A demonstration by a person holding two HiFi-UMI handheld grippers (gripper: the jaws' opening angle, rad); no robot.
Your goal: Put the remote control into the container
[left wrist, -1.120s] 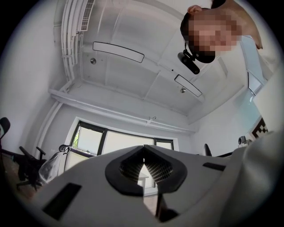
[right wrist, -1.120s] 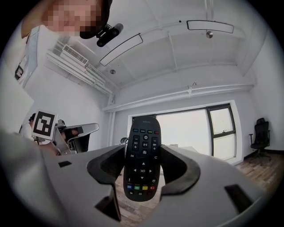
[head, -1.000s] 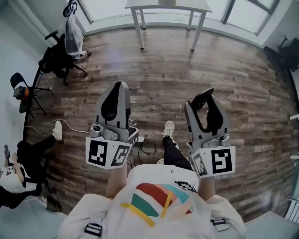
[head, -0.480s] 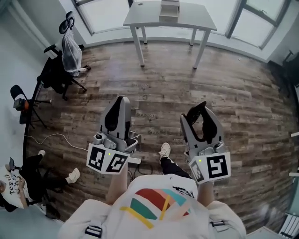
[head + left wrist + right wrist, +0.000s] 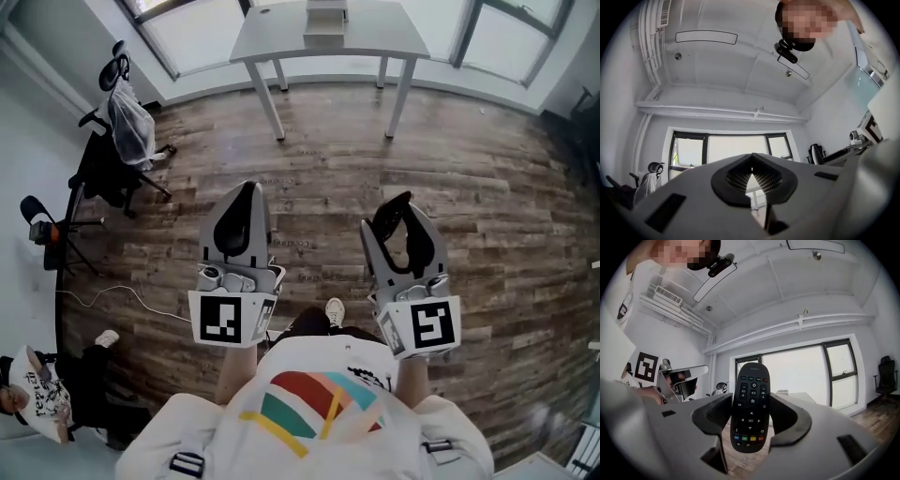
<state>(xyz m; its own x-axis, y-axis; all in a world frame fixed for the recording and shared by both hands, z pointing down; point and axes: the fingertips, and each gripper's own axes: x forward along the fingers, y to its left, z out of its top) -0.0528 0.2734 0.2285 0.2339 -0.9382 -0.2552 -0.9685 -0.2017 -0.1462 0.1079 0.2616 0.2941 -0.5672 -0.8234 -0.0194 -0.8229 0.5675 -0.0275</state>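
**Remote nears the table**

More of the white table [image 5: 384, 33] shows than a second ago, and both grippers are nearer it. The right gripper [image 5: 751, 404] clamps the remote control [image 5: 750, 416], which stands upright along the jaws with its top end toward the table. The left gripper [image 5: 751, 177] is closed and empty.

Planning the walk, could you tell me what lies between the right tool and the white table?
Only bare wooden floor separates the right tool from the table in the head view.
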